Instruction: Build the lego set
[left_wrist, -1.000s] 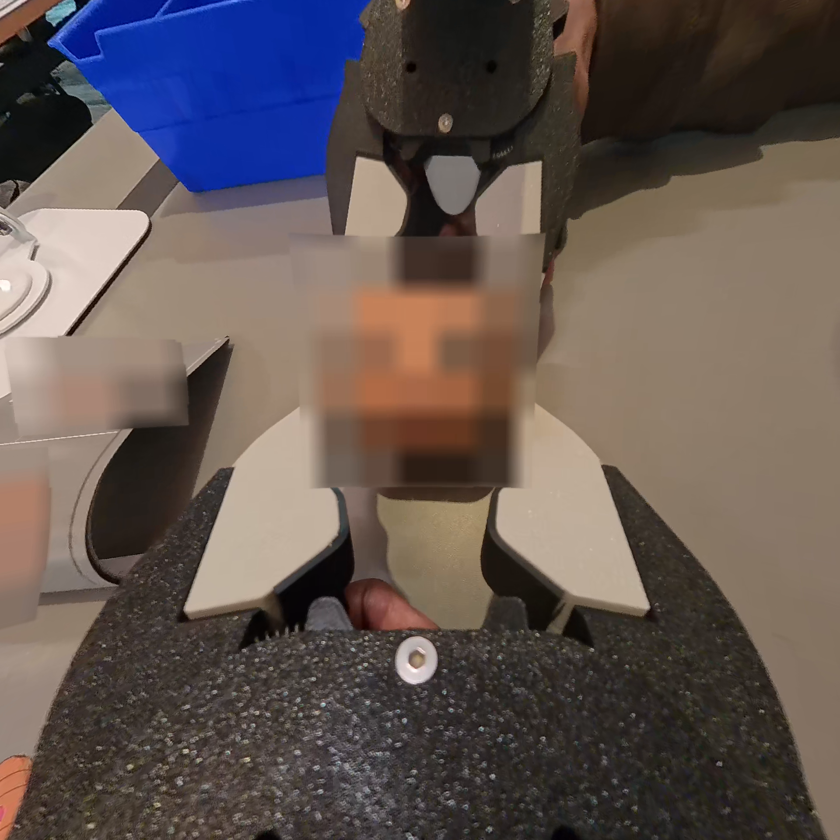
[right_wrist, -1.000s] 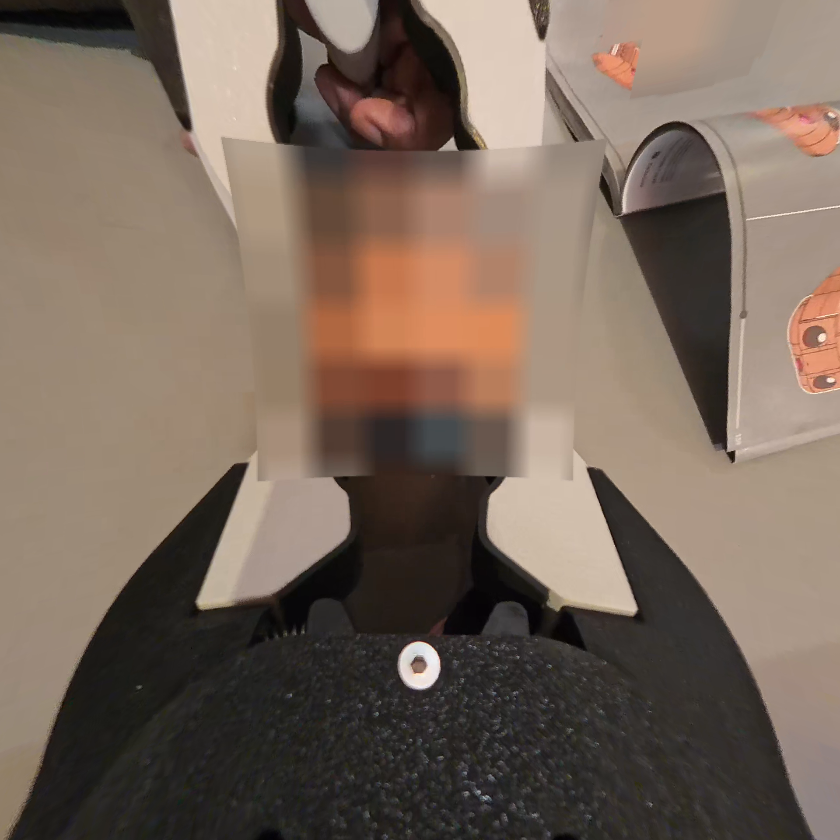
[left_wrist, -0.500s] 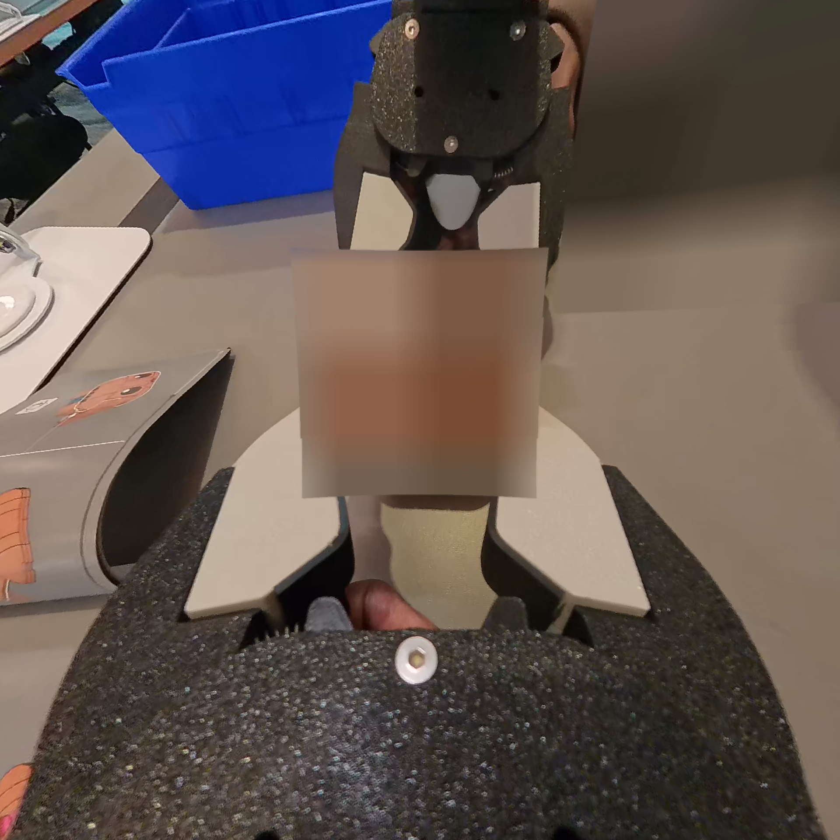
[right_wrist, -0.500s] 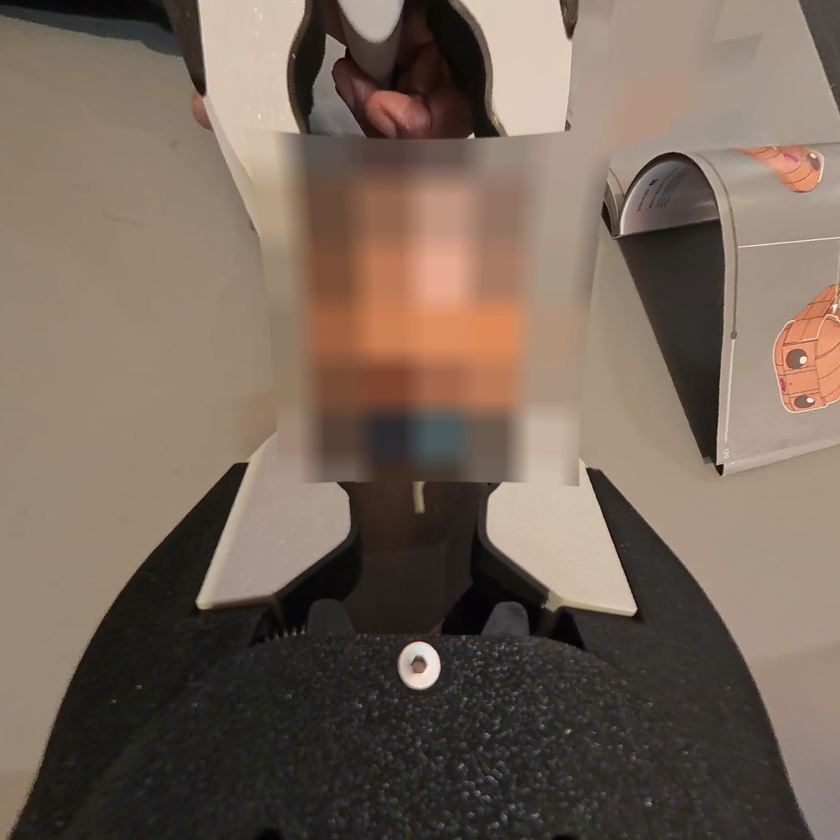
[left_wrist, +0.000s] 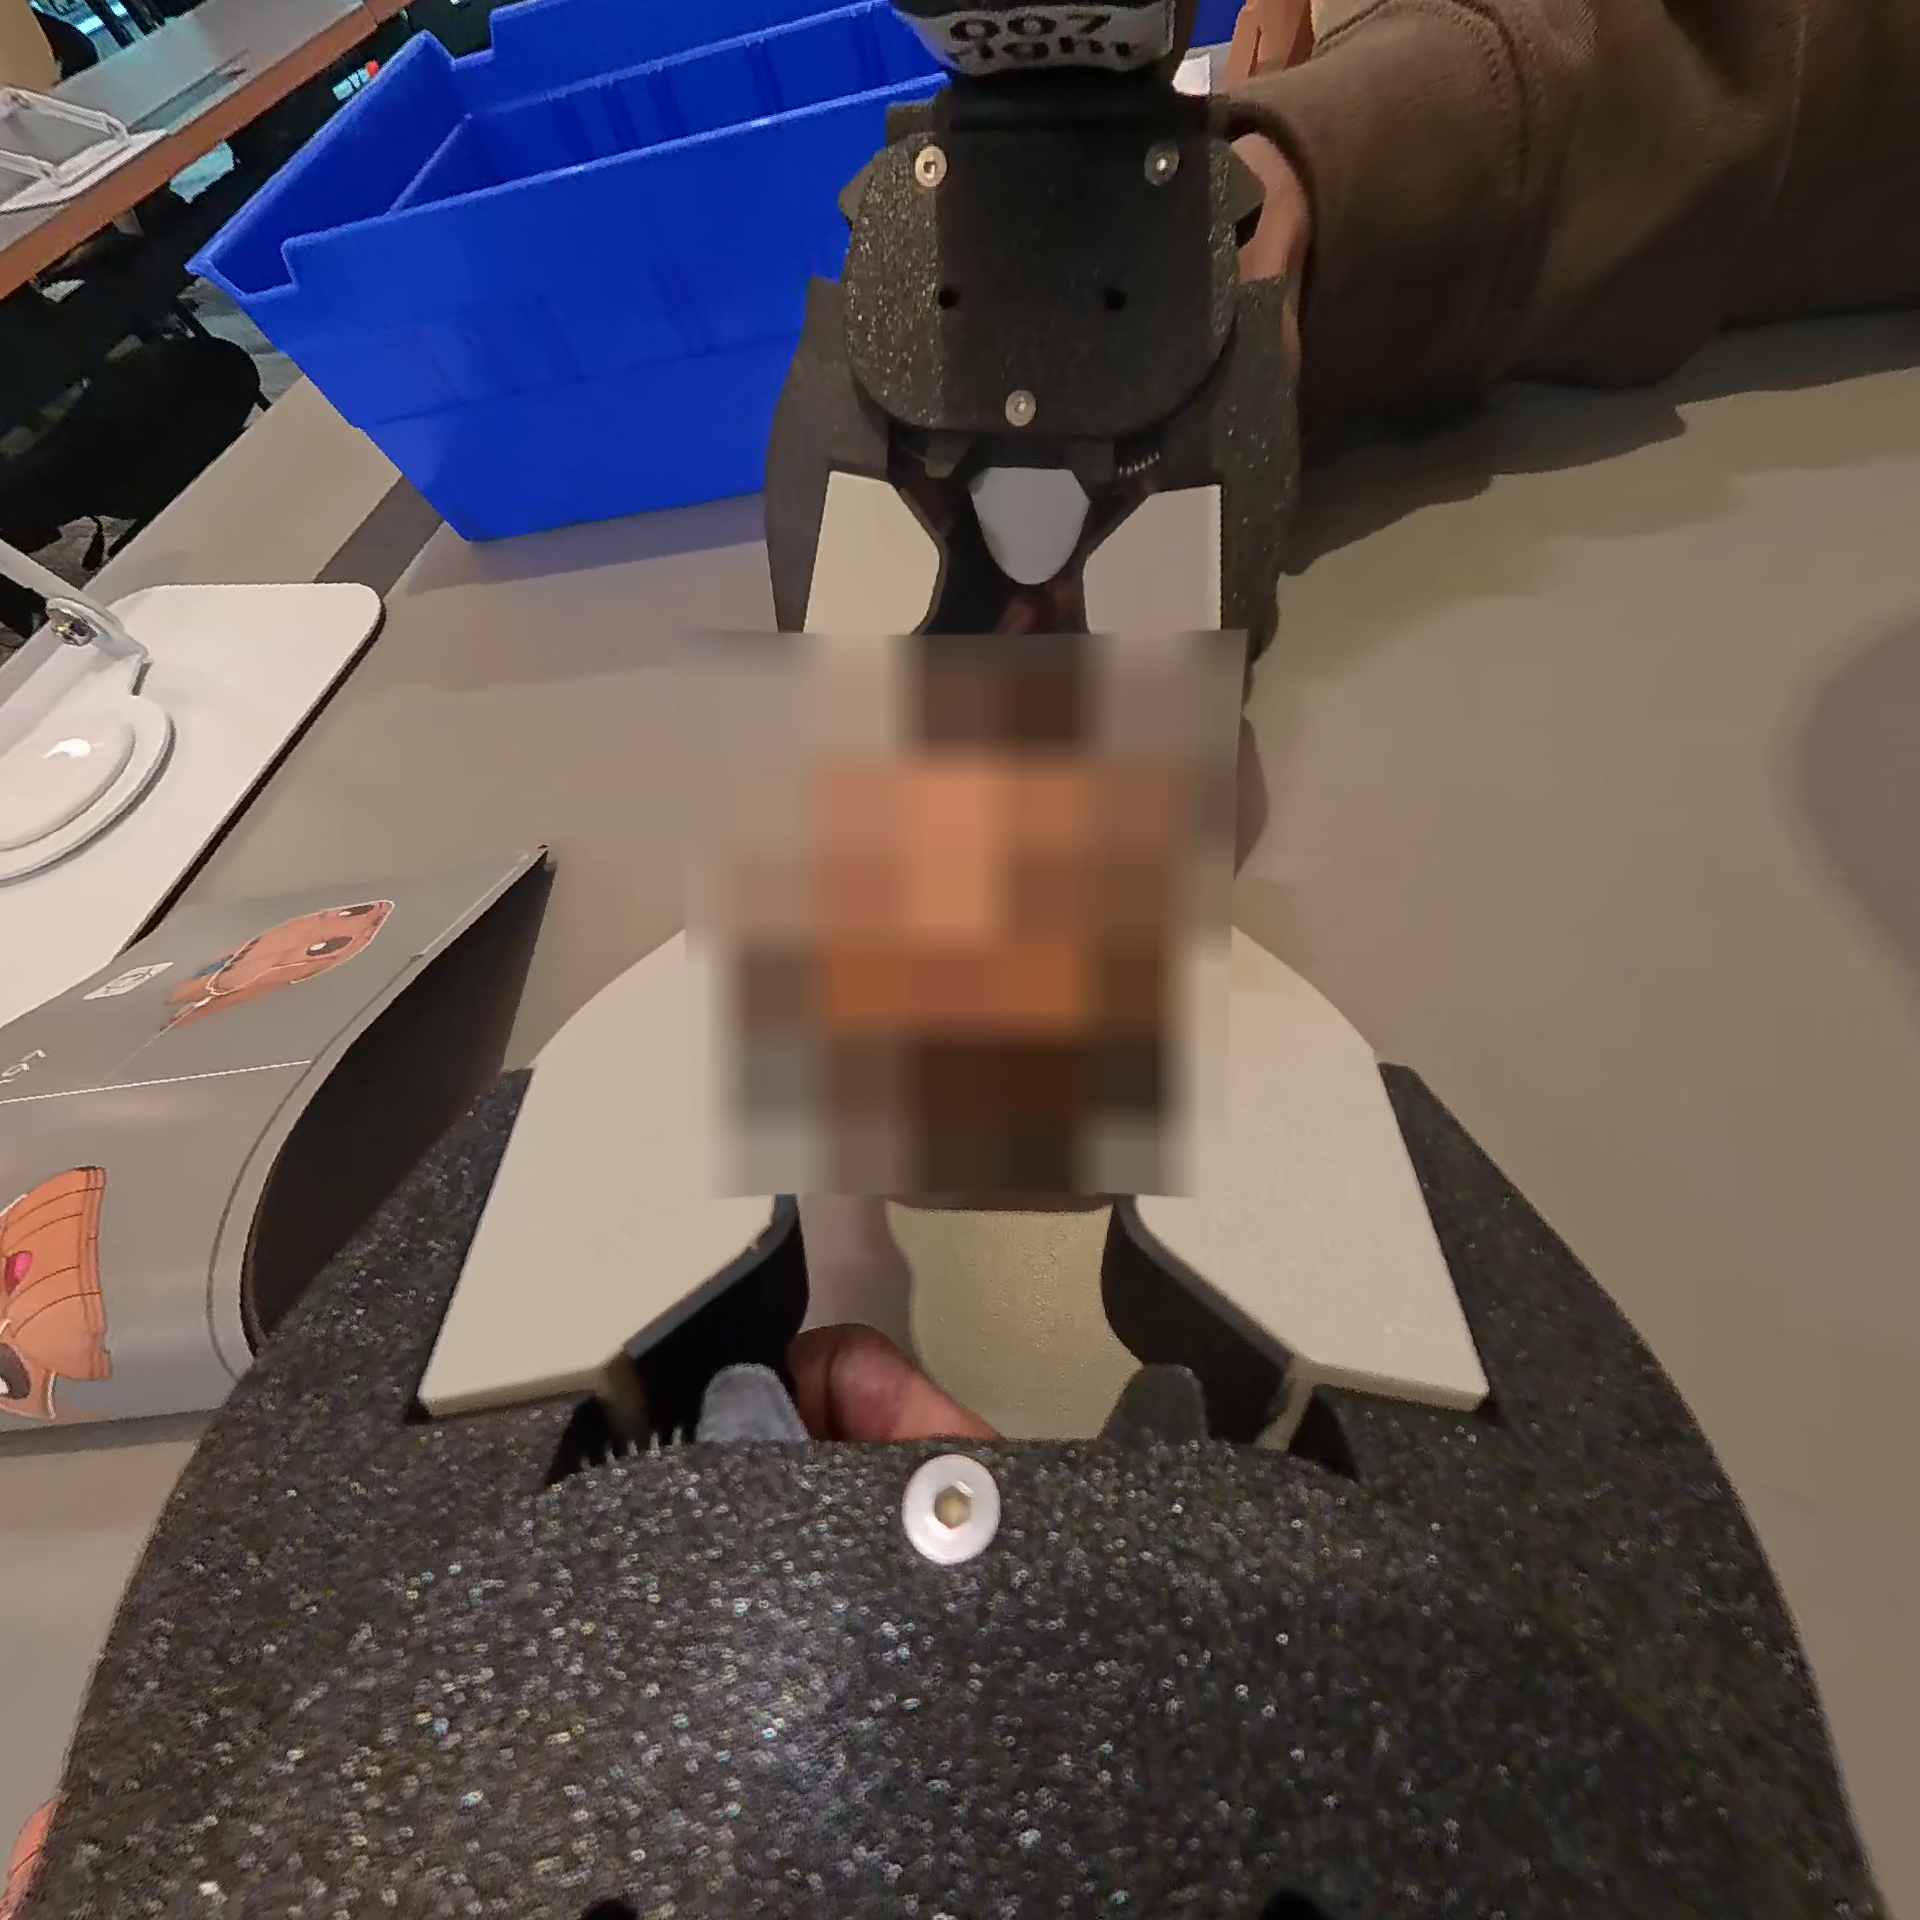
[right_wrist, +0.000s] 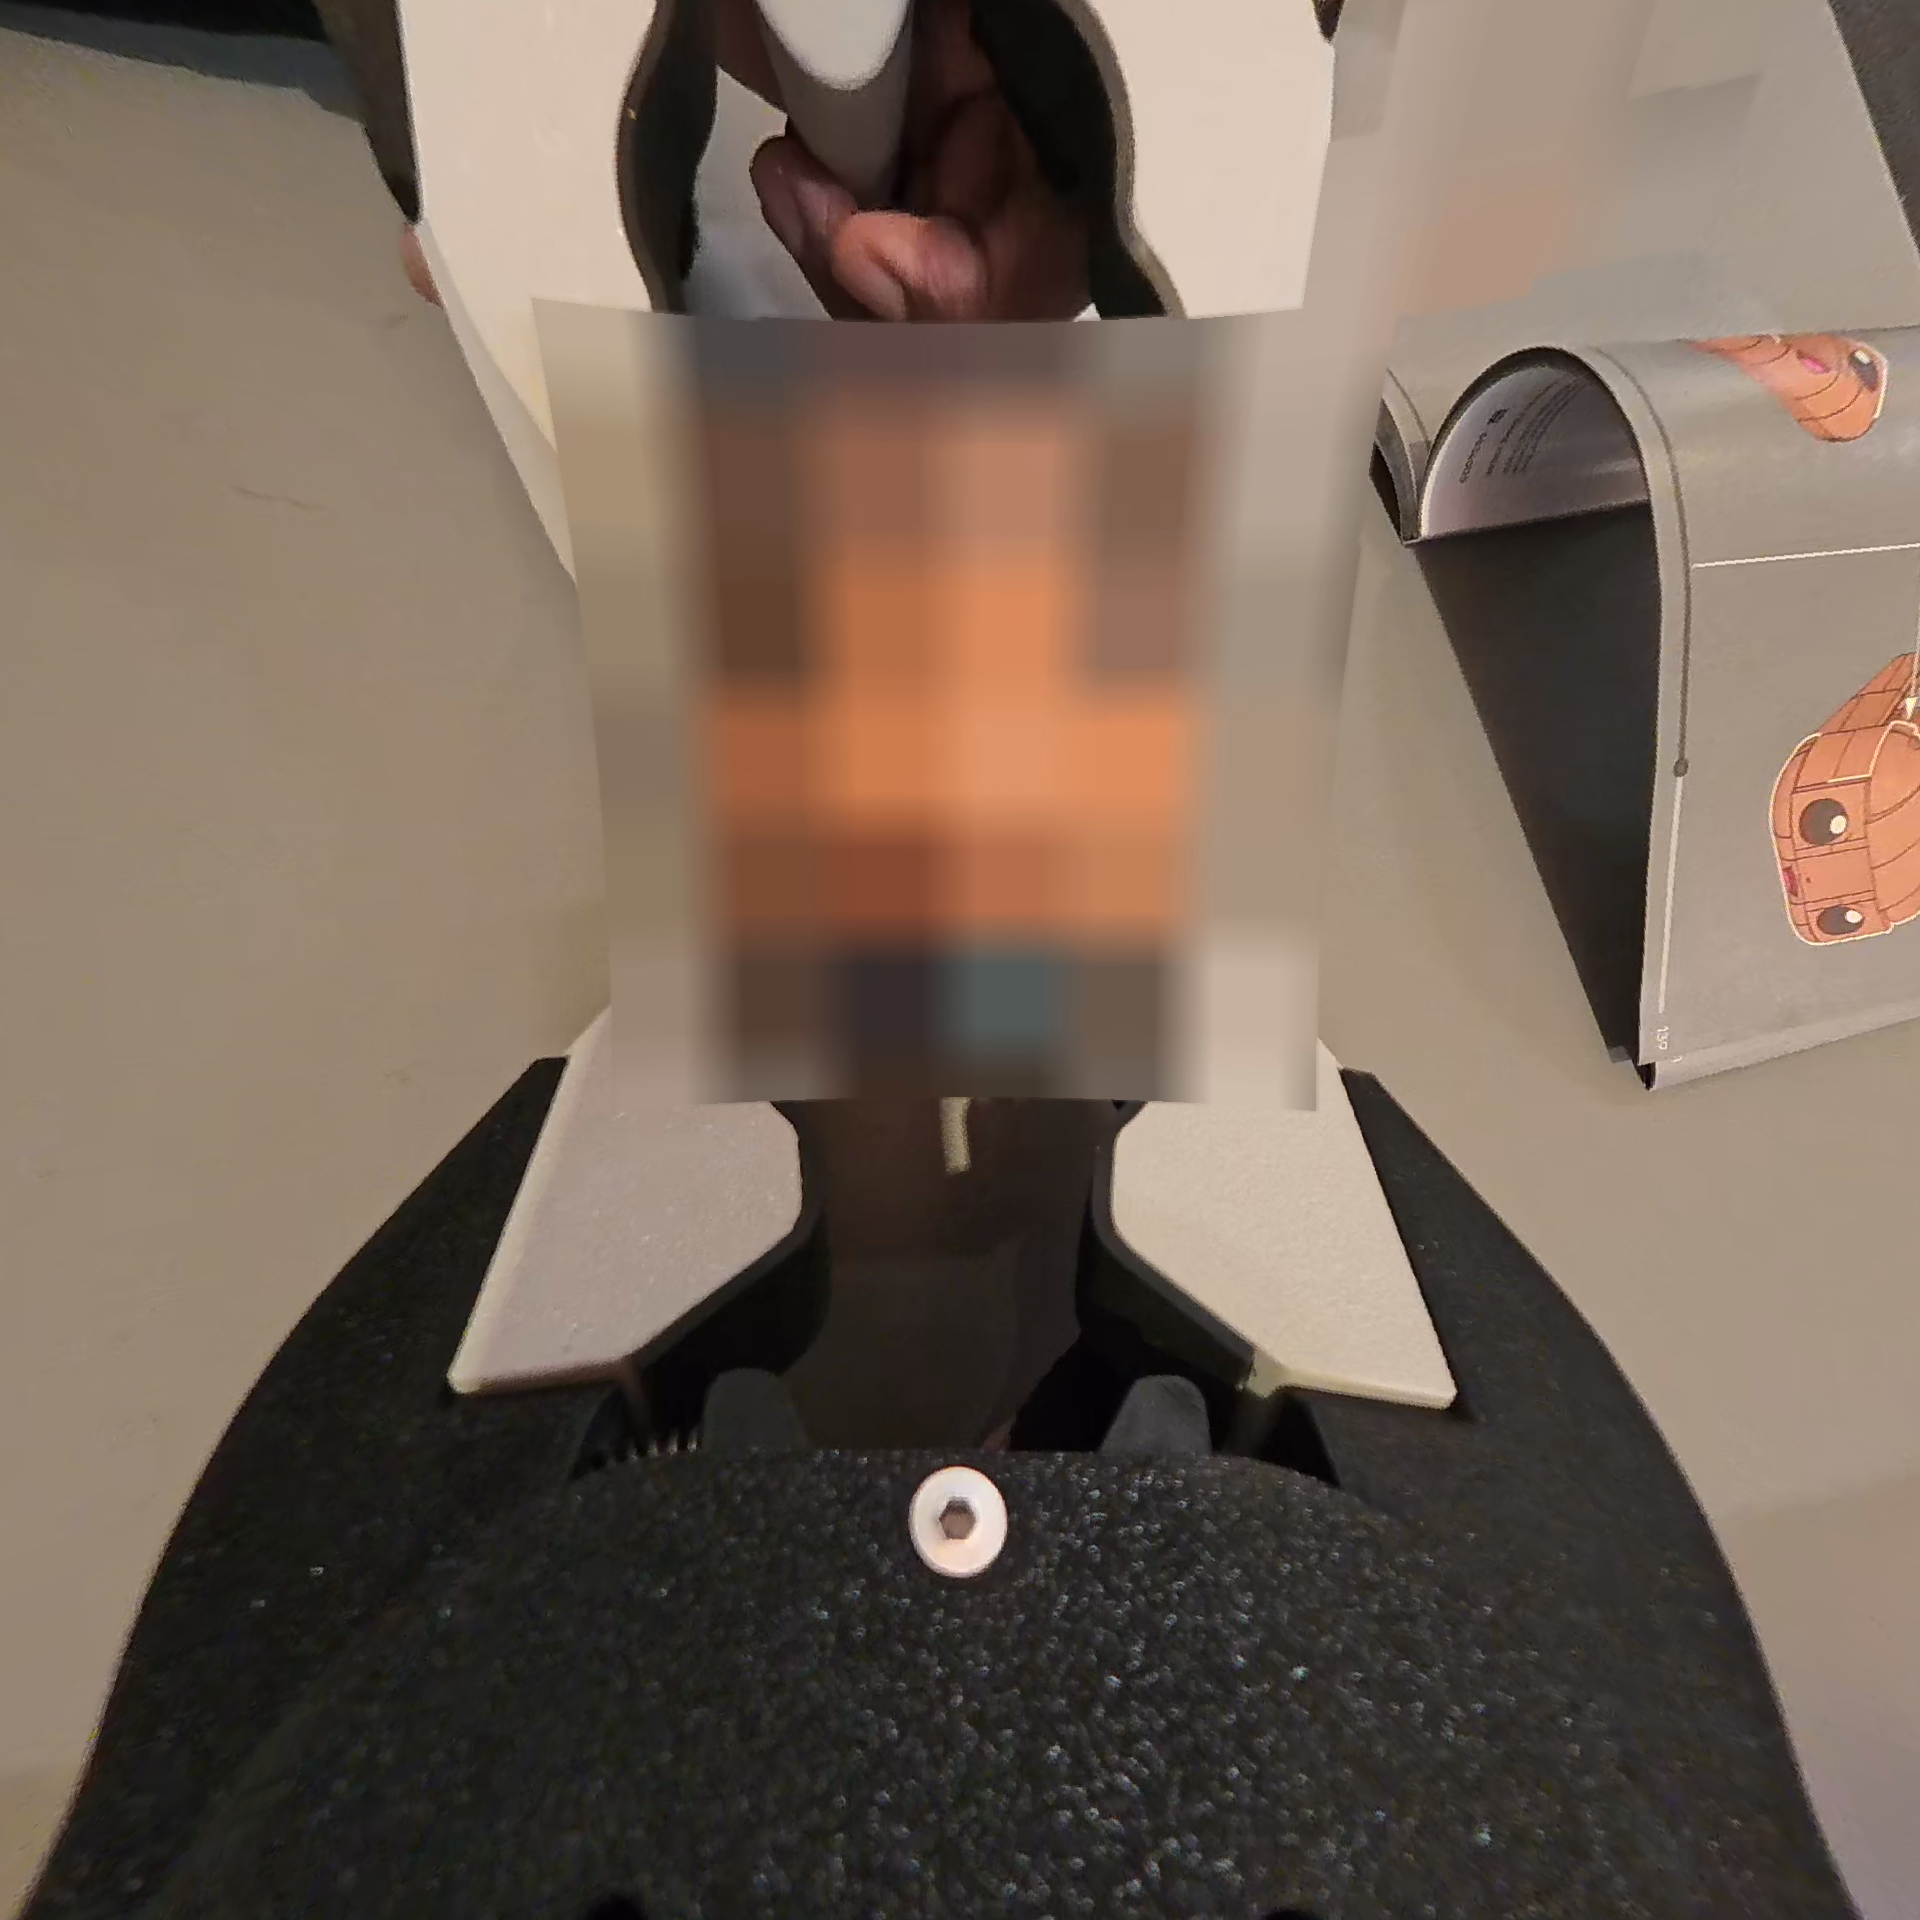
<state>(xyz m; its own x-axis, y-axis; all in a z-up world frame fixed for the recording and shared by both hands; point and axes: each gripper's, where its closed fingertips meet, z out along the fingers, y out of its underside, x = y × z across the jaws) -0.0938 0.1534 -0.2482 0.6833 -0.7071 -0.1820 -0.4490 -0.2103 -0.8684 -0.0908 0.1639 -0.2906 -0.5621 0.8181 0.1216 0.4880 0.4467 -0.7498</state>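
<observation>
How far the build had got could not be judged. The lego set itself was hidden: the space where the 2 claws met was masked in both views, and only a smear of orange and brown showed there. No loose bricks lay on the grey table (left_wrist: 1579, 852). An instruction booklet (left_wrist: 239, 1049) with orange figure drawings lay curled open at 9 o'clock of the left claw (left_wrist: 966, 1101), which suggested assembly was under way with steps left to do.

The right claw (left_wrist: 1023, 623) faced the left one head-on from 12 o'clock, held by a hand in a brown sleeve (left_wrist: 1621, 197). Whatever was being joined seemed to sit between them, at 12 o'clock from each and close against the fingertips. Whether it was gripped or only touched could not be told.

Both claws' fingers narrowed toward the masked spot, but the tips were covered, so neither one's state could be told.

A blue bin (left_wrist: 540, 312) stood at 11 o'clock, well beyond the booklet. In the right wrist view the booklet (right_wrist: 1766, 748) lay at 2 o'clock.
</observation>
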